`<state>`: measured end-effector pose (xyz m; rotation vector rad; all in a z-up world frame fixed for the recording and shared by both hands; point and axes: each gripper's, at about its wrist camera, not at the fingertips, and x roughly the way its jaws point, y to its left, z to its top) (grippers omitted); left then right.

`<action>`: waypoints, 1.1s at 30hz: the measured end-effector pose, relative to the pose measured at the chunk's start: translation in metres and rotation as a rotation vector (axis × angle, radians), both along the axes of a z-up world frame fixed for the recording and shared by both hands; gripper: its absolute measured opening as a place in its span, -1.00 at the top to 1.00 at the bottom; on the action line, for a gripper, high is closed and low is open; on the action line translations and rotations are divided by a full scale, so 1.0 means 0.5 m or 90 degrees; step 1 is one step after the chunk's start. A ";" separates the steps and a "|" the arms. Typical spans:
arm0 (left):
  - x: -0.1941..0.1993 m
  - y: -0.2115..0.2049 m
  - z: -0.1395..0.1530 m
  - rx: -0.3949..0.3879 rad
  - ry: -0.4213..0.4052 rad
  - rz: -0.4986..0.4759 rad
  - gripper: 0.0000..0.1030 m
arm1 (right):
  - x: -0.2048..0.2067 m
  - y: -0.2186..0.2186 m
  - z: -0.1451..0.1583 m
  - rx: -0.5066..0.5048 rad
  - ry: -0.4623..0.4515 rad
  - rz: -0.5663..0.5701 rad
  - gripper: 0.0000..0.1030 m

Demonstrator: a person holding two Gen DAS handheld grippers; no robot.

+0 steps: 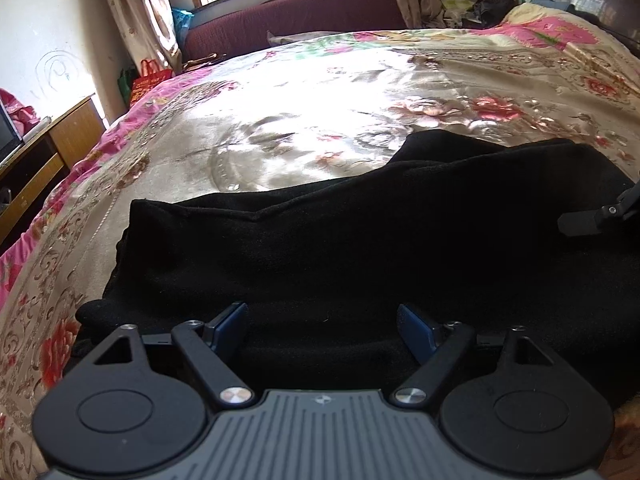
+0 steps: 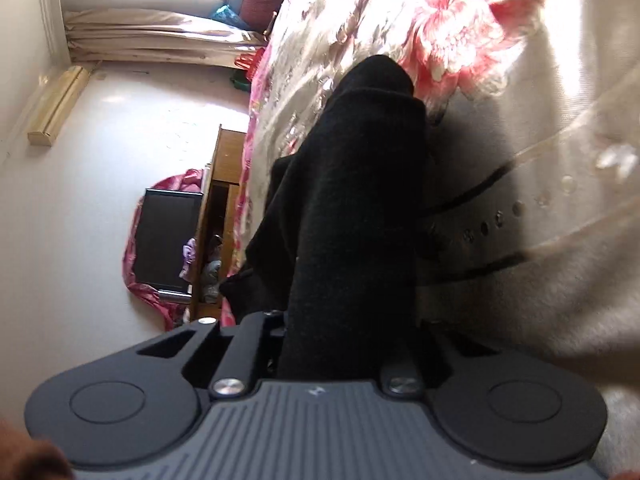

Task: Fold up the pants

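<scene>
Black pants [image 1: 320, 240] lie folded into a broad band across the flowered bedspread [image 1: 280, 120]. My left gripper [image 1: 320, 316] hovers over their near edge, jaws wide apart, blue pads clear of the cloth. At the right edge of the left wrist view, my right gripper [image 1: 580, 222] reaches onto the pants from the side. In the right wrist view, which is rolled sideways, the pants [image 2: 360, 200] run straight out from between the jaws of the right gripper [image 2: 344, 332]. It is shut on a thick fold of the cloth, and the cloth hides its fingertips.
A maroon bench [image 1: 300, 20] stands under the window beyond the bed. A wooden cabinet [image 1: 48, 148] with a dark screen [image 2: 168, 240] is off the bed's left side, a red bag [image 1: 148, 80] beside it. Clutter [image 1: 492, 4] sits at the far right corner.
</scene>
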<state>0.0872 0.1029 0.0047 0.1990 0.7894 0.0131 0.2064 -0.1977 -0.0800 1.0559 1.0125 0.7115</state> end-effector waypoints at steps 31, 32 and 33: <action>-0.110 -0.193 0.046 -0.189 -0.053 -0.249 -0.82 | -0.118 0.030 0.352 -0.496 -0.028 -0.121 0.36; -0.112 -0.181 0.050 -0.199 -0.059 -0.250 -0.82 | -0.115 0.056 0.347 -0.505 -0.025 -0.114 0.26; -0.112 -0.169 0.054 -0.210 -0.063 -0.249 -0.82 | -0.113 0.083 0.340 -0.511 -0.017 -0.108 0.15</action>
